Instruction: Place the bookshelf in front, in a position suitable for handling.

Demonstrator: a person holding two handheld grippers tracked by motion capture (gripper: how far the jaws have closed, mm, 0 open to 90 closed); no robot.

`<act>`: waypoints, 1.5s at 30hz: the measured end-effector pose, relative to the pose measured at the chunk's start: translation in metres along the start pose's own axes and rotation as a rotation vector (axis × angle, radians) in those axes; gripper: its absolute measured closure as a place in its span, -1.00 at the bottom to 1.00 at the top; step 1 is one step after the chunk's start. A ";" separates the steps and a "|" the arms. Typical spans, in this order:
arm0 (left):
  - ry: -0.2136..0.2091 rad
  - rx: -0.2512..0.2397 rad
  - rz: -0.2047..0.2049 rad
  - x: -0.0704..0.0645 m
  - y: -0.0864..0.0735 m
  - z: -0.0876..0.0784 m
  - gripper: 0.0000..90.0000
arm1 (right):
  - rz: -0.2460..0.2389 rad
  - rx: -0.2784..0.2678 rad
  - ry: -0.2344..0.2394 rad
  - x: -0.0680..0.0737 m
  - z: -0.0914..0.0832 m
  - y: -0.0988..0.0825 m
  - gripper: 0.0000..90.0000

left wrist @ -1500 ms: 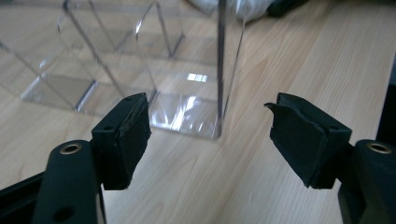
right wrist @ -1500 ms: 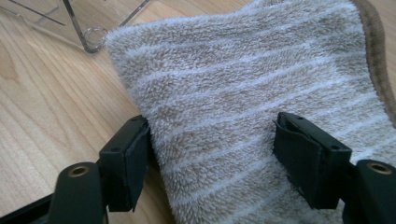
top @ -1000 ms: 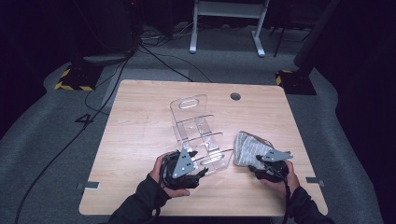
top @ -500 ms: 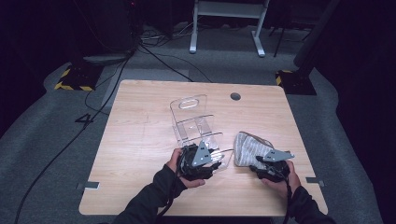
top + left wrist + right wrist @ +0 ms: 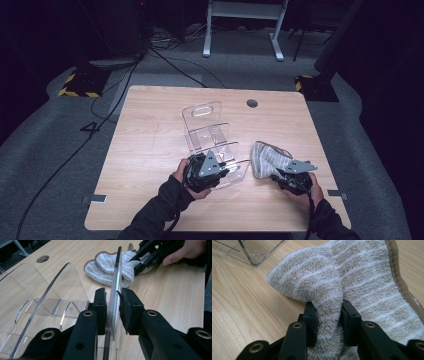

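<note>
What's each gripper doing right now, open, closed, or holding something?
Left gripper: jaws just been closing, now shut on a wall of the clear plastic rack.
Right gripper: jaws just been closing, now shut on a fold of the striped towel.

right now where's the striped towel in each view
high view: the towel lies right of centre on the table, at the right gripper.
left gripper view: top centre, behind the clear rack.
right gripper view: centre and right, pinched between the jaws.
Shared landmark: the clear rack beside it.
</note>
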State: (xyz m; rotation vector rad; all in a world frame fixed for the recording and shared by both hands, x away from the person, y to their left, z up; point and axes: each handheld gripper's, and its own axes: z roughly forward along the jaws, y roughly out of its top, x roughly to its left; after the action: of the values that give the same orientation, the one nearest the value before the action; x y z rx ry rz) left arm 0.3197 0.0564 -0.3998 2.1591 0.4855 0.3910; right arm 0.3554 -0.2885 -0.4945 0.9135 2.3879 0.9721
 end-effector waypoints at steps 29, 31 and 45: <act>-0.038 0.002 0.012 0.008 -0.016 -0.011 0.73 | -0.165 -0.377 0.146 0.060 -0.084 0.042 0.66; -0.042 0.001 0.011 0.008 -0.015 -0.009 0.81 | -0.200 -0.372 0.167 0.071 -0.078 0.049 0.66; -0.067 -0.019 -0.010 0.005 -0.012 -0.001 0.87 | -0.207 -0.315 0.186 0.084 -0.014 0.061 0.65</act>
State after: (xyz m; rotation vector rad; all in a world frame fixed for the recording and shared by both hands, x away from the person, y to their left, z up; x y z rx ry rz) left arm 0.3208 0.0659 -0.4080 2.1435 0.4525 0.3157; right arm 0.3137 -0.2032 -0.4508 0.4694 2.3253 1.3480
